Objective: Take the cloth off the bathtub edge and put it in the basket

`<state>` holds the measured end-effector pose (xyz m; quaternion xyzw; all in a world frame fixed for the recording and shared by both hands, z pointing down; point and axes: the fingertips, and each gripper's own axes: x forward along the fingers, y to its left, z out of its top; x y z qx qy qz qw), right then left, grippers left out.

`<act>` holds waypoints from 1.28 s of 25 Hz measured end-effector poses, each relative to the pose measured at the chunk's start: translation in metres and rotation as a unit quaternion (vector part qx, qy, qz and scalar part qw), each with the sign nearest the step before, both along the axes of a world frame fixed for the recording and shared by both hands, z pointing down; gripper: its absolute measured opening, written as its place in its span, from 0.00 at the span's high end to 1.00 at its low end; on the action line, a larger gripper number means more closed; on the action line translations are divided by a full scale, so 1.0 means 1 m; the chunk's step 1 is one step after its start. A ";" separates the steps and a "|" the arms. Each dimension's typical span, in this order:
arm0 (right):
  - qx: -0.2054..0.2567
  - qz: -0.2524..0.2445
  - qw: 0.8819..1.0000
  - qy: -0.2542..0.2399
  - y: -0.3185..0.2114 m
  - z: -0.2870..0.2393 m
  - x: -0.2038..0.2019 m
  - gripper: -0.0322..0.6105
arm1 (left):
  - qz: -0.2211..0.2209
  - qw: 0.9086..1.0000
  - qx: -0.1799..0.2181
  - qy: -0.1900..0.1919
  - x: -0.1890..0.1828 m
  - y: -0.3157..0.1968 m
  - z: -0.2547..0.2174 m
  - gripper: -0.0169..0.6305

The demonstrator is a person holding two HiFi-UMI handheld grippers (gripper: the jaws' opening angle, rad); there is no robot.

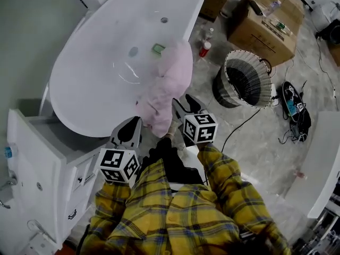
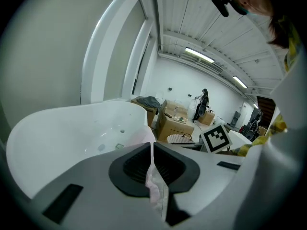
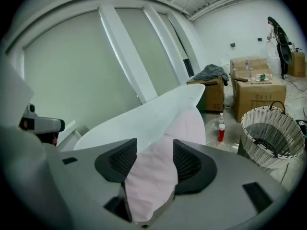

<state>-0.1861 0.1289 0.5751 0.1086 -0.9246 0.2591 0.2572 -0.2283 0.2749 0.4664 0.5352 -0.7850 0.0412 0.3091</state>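
A pale pink cloth (image 1: pixel 167 84) hangs over the near rim of the white bathtub (image 1: pixel 101 68). My right gripper (image 1: pixel 185 105) is just at the cloth's lower right side. In the right gripper view, that gripper (image 3: pixel 154 150) stands open, the cloth (image 3: pixel 184 126) fills the gap, and the pads do not press it. My left gripper (image 1: pixel 134 122) is at the cloth's lower left edge, close to the tub rim. Its jaws (image 2: pixel 151 150) are shut to a thin slit, and pink cloth (image 2: pixel 144 138) shows through and past it. The woven basket (image 1: pixel 241 60) stands on the floor to the right.
A white cabinet (image 1: pixel 48 158) stands left of the tub. Cardboard boxes (image 1: pixel 265 25) sit behind the basket, and a red bottle (image 1: pixel 204 49) stands by the tub's far end. Cables and a black device (image 1: pixel 295 108) lie on the floor to the right.
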 end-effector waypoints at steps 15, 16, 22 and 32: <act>-0.073 0.063 0.994 0.050 -0.041 0.078 -0.064 0.46 | 0.010 0.997 -0.041 0.057 -0.044 -0.033 0.056 0.92; -0.072 0.068 0.994 0.053 -0.044 0.081 -0.067 0.46 | 0.011 0.997 -0.044 0.060 -0.044 -0.034 0.059 0.92; -0.060 0.091 0.991 0.074 -0.059 0.095 -0.082 0.43 | 0.010 0.996 -0.054 0.072 -0.050 -0.034 0.070 0.92; -0.040 0.100 0.989 0.103 -0.065 0.097 -0.095 0.60 | 0.003 0.995 -0.061 0.079 -0.062 -0.034 0.077 0.92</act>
